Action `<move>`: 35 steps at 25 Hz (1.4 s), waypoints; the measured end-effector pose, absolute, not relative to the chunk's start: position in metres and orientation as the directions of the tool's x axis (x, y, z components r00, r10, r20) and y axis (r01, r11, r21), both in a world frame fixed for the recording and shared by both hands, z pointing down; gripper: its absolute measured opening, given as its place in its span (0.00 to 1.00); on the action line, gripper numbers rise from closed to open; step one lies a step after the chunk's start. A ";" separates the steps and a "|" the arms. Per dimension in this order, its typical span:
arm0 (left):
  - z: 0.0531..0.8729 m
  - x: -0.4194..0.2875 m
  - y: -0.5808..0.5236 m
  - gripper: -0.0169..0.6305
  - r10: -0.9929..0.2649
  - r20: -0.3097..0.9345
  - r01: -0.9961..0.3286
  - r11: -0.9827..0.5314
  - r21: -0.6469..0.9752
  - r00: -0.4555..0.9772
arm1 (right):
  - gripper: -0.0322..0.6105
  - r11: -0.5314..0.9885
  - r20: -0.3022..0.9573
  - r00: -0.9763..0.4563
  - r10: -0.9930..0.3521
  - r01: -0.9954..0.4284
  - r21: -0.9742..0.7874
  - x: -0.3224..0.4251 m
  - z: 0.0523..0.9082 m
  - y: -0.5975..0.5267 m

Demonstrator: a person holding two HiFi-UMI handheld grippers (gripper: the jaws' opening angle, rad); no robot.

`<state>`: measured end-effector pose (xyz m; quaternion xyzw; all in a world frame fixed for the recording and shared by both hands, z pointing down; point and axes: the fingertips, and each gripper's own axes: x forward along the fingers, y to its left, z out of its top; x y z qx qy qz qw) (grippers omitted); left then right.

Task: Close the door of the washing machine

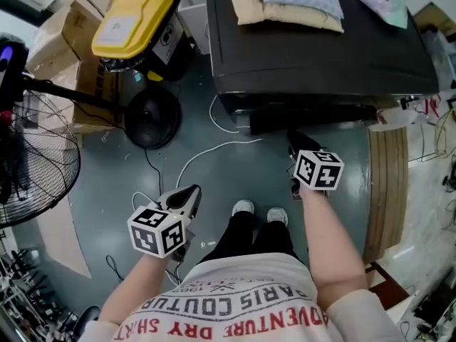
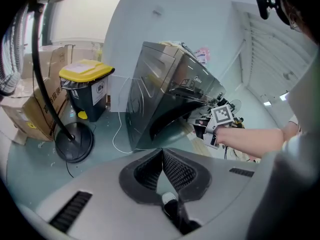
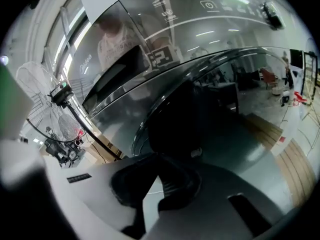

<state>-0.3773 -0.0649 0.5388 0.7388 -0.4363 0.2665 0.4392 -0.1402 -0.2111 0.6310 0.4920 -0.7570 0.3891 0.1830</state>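
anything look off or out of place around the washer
The washing machine door hangs ajar, sticking out from its front. A white cable snakes loose over the floor before it, near the person's feet.

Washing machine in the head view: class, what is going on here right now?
A person stands facing the dark washing machine, a gripper in each hand. Its door is partly open. The right gripper, shut and empty, is close to the door; the left gripper, also shut and empty, hangs well away from the machine.

Door (image 1: 313, 117) ahead, fan base (image 1: 151, 117) left — bare floor (image 1: 246, 168) between.
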 end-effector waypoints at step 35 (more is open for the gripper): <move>0.196 -0.236 0.099 0.07 -0.594 0.226 -0.635 -0.716 0.290 0.772 | 0.08 0.779 0.163 -0.798 -0.580 -0.602 -0.177 -0.149 0.184 0.107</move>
